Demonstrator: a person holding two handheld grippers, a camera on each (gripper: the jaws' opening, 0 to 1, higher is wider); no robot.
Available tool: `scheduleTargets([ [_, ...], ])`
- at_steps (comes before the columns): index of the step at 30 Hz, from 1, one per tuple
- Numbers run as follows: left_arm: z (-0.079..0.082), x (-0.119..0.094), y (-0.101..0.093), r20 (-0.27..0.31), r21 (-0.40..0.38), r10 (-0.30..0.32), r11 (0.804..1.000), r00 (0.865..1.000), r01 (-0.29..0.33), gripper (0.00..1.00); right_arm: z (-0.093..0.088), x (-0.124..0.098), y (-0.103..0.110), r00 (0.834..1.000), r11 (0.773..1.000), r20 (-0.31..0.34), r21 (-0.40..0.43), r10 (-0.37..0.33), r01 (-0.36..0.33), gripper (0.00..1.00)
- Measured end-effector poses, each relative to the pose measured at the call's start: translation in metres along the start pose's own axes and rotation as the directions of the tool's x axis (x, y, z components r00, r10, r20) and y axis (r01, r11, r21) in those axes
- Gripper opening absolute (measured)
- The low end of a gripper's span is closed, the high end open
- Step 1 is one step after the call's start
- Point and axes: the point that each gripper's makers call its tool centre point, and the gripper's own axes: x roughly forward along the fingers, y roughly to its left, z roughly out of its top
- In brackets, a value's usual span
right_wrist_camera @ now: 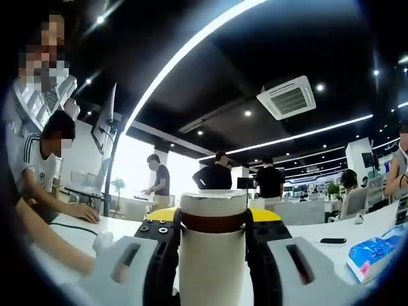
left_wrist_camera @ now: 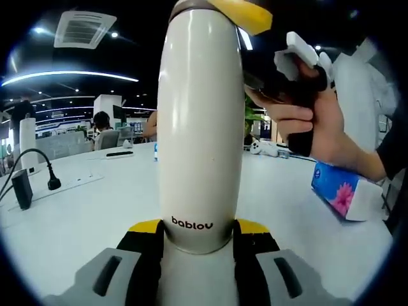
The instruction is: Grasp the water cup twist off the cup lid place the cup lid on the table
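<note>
Left gripper view is dominated by a tall, smooth, cream-coloured water cup (left_wrist_camera: 200, 127), cylindrical with a rounded base, on which the word "bablov" is printed in dark letters low on the body. The cup is pinched at its lower end between the black, yellow-tipped jaws of the left gripper (left_wrist_camera: 200, 245), whose grey moulded housings spread out below. At the cup's upper end a dark band and a yellow jaw tip of the right gripper (left_wrist_camera: 245, 14) are seen, and a hand (left_wrist_camera: 319, 124) is wrapped around that gripper's dark handle to the right. Behind, a matte white table (left_wrist_camera: 76, 210) is seen, carrying a blue tissue pack (left_wrist_camera: 341, 190) with a pink flower print and a black plug with cable (left_wrist_camera: 38, 172). Right gripper view is taken along the cup from its top end: the cup lid (right_wrist_camera: 213, 220), a cream cap ringed by a brown band, is clamped between the black padded jaws of the right gripper (right_wrist_camera: 213, 239), yellow showing behind it. The lid is seated on the cup body, which runs down between the jaws. Beyond, an office ceiling with strip lights, a ceiling vent (right_wrist_camera: 288, 97) and standing people (right_wrist_camera: 217, 173) are visible.
</note>
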Motion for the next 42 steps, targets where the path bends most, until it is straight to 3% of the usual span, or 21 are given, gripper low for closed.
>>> scheduleTargets([
  [19,0.0005,0.0002,0.0001,0.0,0.0,-0.002,1.0,1.0,0.002,0.45,0.0042,0.0062,0.0006,0.999,0.999,0.019,0.039,0.026,-0.027,0.45],
  [42,0.0003,0.0005,-0.0001,0.0,0.0,-0.003,1.0,1.0,0.003,0.44,0.0042,0.0053,-0.0011,0.977,0.974,0.073,0.097,0.198,-0.204,0.44],
])
